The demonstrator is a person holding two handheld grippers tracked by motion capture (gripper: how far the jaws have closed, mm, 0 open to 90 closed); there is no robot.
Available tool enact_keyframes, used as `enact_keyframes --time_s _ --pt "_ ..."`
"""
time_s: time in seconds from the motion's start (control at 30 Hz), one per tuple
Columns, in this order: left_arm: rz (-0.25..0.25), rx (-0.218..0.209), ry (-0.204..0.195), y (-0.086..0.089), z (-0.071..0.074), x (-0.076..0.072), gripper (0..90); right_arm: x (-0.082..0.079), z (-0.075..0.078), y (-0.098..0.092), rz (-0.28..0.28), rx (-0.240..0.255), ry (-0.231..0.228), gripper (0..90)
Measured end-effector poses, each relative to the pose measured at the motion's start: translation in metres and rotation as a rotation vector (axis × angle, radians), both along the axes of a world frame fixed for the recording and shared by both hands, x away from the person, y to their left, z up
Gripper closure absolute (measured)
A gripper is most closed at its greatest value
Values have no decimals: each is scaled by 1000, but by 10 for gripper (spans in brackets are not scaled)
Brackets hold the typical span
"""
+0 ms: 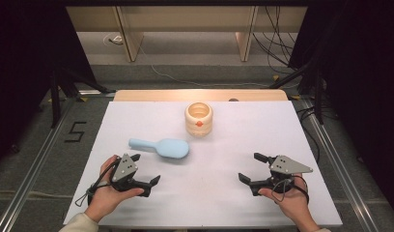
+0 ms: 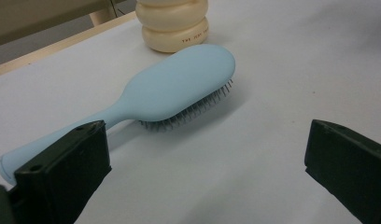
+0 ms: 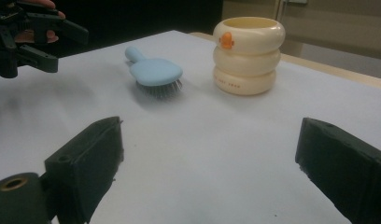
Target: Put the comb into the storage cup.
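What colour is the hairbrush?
Light blue hairbrush, with dark bristles; clearest in the left gripper view.

The hairbrush (image 1: 161, 147) is showing a pale sky blue over its whole back and handle, and its bristles (image 2: 193, 112) are looking dark grey with lighter tips. The ribbed cup (image 1: 199, 118) near the far edge of the tabletop is showing a creamy yellow, carrying a small orange mark (image 3: 226, 40) on its top ring and a line of tiny red lettering (image 2: 194, 37) on its lowest ring, too small to read. The tabletop (image 1: 282, 130) is appearing plain white, with a strip of light wood (image 1: 151, 95) running along its far edge. Both the left gripper (image 1: 147, 170) and the right gripper (image 1: 250, 166) are showing black jaws, each topped by a grey three-cornered plate (image 1: 125, 166).
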State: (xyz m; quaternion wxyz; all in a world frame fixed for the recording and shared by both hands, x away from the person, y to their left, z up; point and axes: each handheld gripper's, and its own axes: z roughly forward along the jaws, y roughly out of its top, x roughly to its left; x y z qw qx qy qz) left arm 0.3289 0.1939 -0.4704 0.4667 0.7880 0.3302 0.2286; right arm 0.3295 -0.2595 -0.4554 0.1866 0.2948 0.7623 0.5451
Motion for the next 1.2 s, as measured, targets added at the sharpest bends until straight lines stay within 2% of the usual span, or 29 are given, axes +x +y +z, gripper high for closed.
enact_keyframes --time_s 0.23,0.33,0.43,0.47,0.5,0.53,0.6,0.63,0.7,0.93,1.03,1.07,1.1,1.2 --pt "2 15 16 -3 -1 0 16 1 -1 0 5 9 12 84" --pt "33 24 15 -1 1 2 73 1 -1 0 3 13 12 84" --pt "104 46 0 2 6 8 341 2 -2 -1 -1 21 15 84" --pt "111 45 1 4 7 11 478 3 -2 -2 -3 23 13 84" --pt "130 25 10 5 8 14 632 3 -2 -2 -5 19 16 84" --pt "151 13 26 6 10 17 732 3 -2 -2 -8 20 17 84" --pt "184 21 53 6 12 24 861 4 -2 -2 -8 23 18 84" --pt "199 24 61 6 13 28 894 4 -2 -2 -9 21 19 84" --pt "216 49 77 5 13 38 896 4 -3 -2 -9 17 21 84" --pt "289 127 84 7 14 78 897 5 -3 -2 -8 16 22 85" --pt "313 138 94 8 13 93 897 5 -4 -3 -9 14 24 85" --pt "313 138 94 8 13 93 897 5 -4 -3 -11 14 25 85" --pt "329 155 108 9 11 102 898 5 -4 -3 -14 13 26 87" --pt "341 164 138 9 8 115 897 5 -4 -3 -15 12 27 87"
